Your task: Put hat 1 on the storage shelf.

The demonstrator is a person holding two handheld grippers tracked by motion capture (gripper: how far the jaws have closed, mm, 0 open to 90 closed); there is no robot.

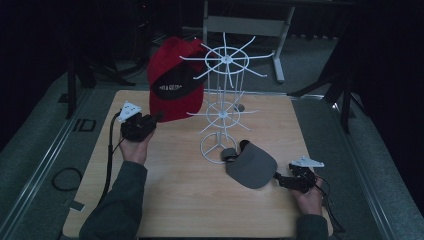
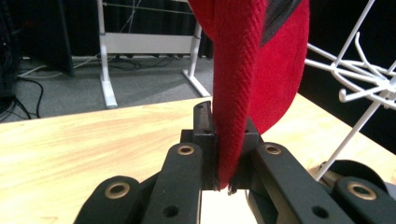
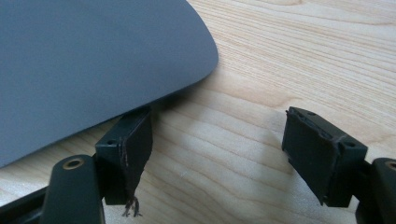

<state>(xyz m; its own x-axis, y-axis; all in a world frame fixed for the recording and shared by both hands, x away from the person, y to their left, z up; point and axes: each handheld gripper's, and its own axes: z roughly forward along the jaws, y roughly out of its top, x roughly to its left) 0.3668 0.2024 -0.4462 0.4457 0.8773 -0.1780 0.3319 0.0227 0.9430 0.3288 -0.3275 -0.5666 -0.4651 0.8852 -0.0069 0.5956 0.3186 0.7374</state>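
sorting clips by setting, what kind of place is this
Probably a lab or studio set up for recording, not a shop: a lone wooden table on grey carpet, dark curtains all round, and a white wire hat rack as a prop, with a red cap and a grey visor.

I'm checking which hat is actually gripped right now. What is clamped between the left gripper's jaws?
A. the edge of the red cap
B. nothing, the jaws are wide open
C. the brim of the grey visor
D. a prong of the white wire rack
A: in the left gripper view the left gripper has its jaws pressed on the edge of the red cap.
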